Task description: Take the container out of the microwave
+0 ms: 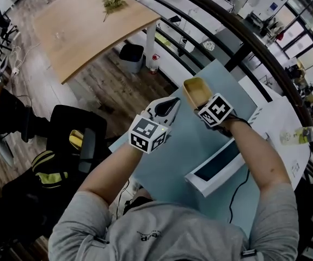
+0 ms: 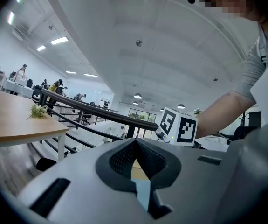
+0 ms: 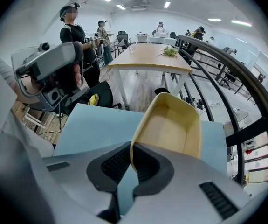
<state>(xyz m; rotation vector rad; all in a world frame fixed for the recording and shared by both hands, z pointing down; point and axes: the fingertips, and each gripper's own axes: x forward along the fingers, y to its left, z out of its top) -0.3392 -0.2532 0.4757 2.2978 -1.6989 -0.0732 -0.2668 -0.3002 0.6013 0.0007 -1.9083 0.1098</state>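
In the head view my right gripper [image 1: 203,103] is shut on the near rim of a tan, empty container [image 1: 195,90] and holds it above the light blue table [image 1: 170,156]. The right gripper view shows the rim pinched between the pads of the right gripper [image 3: 133,149], with the container [image 3: 173,127] tilted away over the table. The white microwave [image 1: 217,170] with its dark glass front stands below my right forearm. My left gripper [image 1: 169,107] hovers just left of the container, shut and holding nothing; in its own view the left gripper [image 2: 134,143] has its tips together.
A black curved railing [image 1: 227,20] runs behind the blue table. Beyond it, lower down, stand a wooden table [image 1: 85,20] with a sprig of greenery and a black bin [image 1: 131,56]. A black chair [image 1: 74,137] is at my left. People [image 3: 73,29] stand farther off.
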